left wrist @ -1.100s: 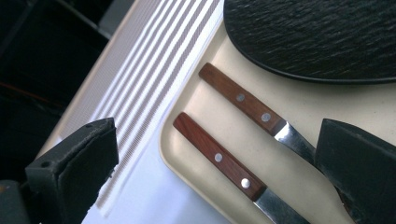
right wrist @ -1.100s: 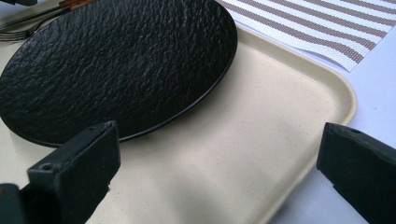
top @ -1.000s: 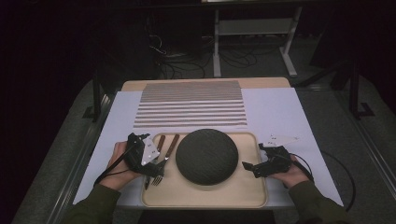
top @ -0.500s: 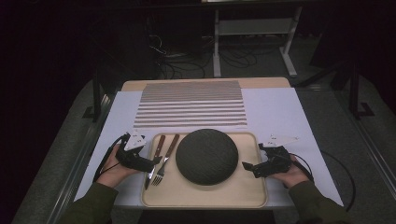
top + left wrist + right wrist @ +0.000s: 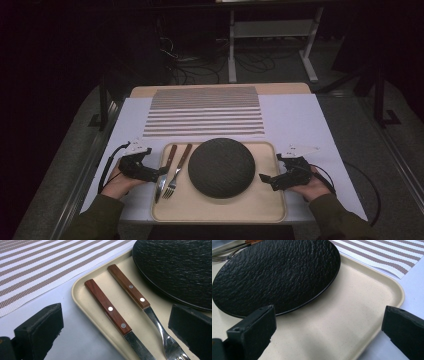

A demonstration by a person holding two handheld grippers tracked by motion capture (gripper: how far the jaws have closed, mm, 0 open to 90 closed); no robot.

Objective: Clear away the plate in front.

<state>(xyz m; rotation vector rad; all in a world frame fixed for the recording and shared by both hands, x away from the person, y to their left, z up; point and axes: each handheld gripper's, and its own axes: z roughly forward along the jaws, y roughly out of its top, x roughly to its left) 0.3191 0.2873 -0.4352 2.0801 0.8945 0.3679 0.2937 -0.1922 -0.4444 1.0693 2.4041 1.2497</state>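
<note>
- The left claw [image 5: 159,173] stood wide open at the left rim of the beige rectangular plastic tray [image 5: 260,210], empty, one jaw outside it, one over it.
- The wooden-handled steel knife [image 5: 110,308] and wooden-handled steel fork [image 5: 130,287] lay side by side in the tray, between those jaws.
- The round black textured plate [image 5: 221,166] sat mid-tray.
- The right claw [image 5: 264,178] gaped wide, empty, over the tray's right rim.

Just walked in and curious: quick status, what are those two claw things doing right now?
Left gripper jaws open, straddling the knife and fork on the tray. Right gripper jaws open beside the black plate. Nothing held, nothing in the way.
</note>
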